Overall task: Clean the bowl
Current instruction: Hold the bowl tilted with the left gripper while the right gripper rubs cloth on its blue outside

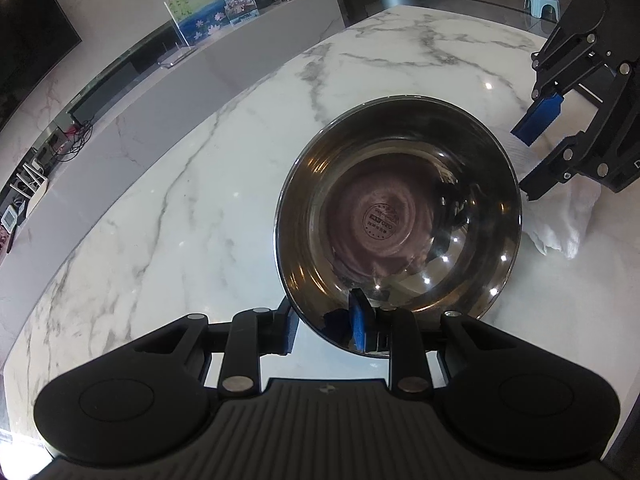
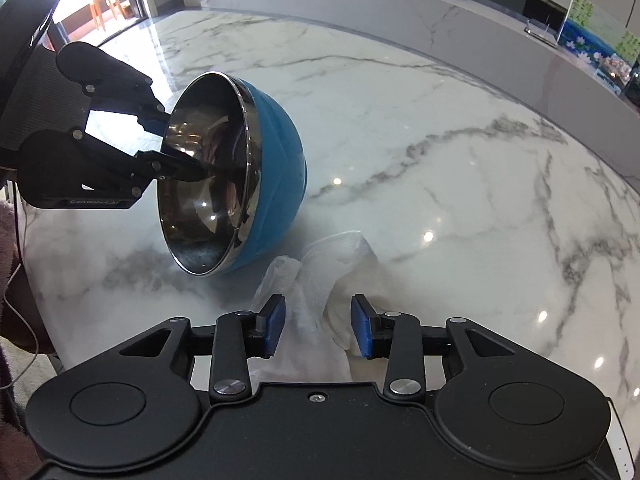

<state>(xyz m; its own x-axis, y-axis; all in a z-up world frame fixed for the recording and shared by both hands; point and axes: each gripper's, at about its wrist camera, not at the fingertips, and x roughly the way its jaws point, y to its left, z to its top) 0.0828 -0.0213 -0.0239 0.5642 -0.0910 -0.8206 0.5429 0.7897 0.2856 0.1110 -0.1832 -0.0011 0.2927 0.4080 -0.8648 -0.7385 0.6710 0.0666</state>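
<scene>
White marble with grey veins is spreading across the counter [image 2: 460,152], and a long grey ledge is running along its far side with a lotus picture [image 1: 200,16] standing on it.

Left tongs [image 1: 328,328] are clenching the rim of the bowl [image 1: 400,220], one blue pad sitting inside the steel wall and the other pressing outside it. The bowl is standing tilted on its side, its shiny steel mouth facing the left wrist camera, a round stamp showing at the bottom. From the right wrist view its outside is showing blue [image 2: 280,160], and its lower rim is looking as if it is resting on the marble.

Right tongs [image 2: 316,326] are standing released, their pads spread on either side of a crumpled white paper towel [image 2: 340,256] that is lying on the counter just beside the bowl. Whether the pads are touching the towel is hard to tell.
</scene>
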